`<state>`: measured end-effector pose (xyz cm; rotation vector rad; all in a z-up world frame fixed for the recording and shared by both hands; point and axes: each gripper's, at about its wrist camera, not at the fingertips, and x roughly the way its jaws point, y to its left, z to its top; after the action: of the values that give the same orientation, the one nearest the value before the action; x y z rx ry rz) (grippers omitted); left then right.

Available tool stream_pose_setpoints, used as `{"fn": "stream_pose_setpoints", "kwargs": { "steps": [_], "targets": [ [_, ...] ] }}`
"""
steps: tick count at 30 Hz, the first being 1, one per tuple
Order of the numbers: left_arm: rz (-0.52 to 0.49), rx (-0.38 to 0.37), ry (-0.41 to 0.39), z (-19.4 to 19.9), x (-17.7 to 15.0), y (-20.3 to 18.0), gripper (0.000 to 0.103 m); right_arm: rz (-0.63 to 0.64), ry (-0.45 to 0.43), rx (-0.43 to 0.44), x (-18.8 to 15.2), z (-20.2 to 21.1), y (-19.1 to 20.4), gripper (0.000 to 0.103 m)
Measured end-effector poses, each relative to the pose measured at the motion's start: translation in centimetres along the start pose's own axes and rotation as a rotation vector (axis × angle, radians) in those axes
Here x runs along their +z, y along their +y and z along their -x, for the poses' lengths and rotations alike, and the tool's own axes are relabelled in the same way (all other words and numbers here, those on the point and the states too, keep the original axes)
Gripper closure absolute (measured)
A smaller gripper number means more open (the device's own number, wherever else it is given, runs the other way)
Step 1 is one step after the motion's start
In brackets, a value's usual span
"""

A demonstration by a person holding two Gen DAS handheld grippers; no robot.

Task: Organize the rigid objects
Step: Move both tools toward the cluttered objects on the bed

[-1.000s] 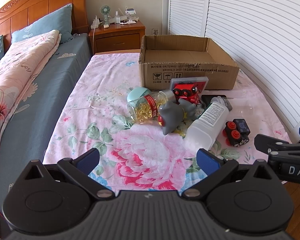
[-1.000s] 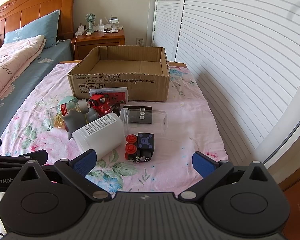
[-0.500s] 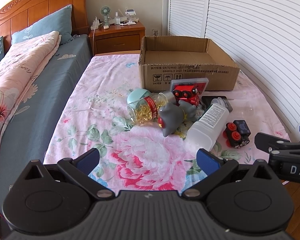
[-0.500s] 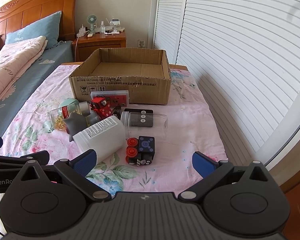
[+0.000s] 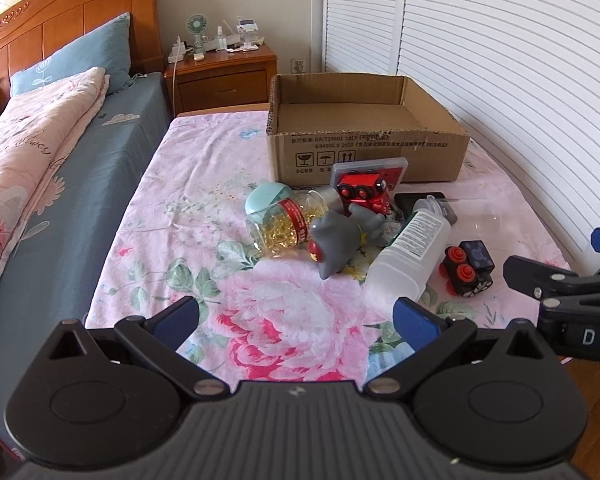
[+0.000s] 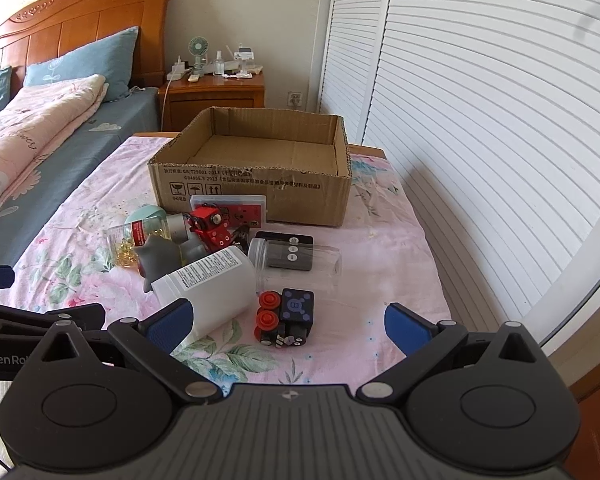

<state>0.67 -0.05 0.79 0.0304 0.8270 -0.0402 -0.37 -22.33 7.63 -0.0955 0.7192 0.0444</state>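
Pink floral cloth (image 5: 204,240), brown cardboard box (image 5: 364,152), red toy robot (image 6: 210,226), grey shark toy (image 5: 336,242).

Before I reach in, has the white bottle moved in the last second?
No. The white bottle lies on its side, placed as before relative to the cardboard box and black toy car.

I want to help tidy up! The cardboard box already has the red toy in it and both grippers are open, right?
Not quite. The cardboard box has nothing in it; the right wrist view shows the red toy lying on the sheet in front of it. The left gripper and right gripper are open.
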Motion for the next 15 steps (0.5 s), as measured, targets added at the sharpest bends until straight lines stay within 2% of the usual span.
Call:
{"fn": "stream_pose_setpoints", "kwargs": {
  "steps": [6, 10, 15],
  "targets": [
    [-0.017, -0.045, 0.002, -0.4, 0.1, 0.3, 0.001, 0.020, -0.034, 0.038, -0.1, 0.0, -0.3, 0.000],
    [-0.054, -0.043, -0.013, -0.9, 0.1, 0.7, 0.001, 0.067, -0.062, 0.065, -0.5, -0.4, -0.5, 0.000],
    [-0.065, -0.045, -0.007, -2.2, 0.2, 1.8, 0.001, 0.108, -0.036, 0.058, -1.3, -2.5, -1.2, 0.000]
  ]
}}
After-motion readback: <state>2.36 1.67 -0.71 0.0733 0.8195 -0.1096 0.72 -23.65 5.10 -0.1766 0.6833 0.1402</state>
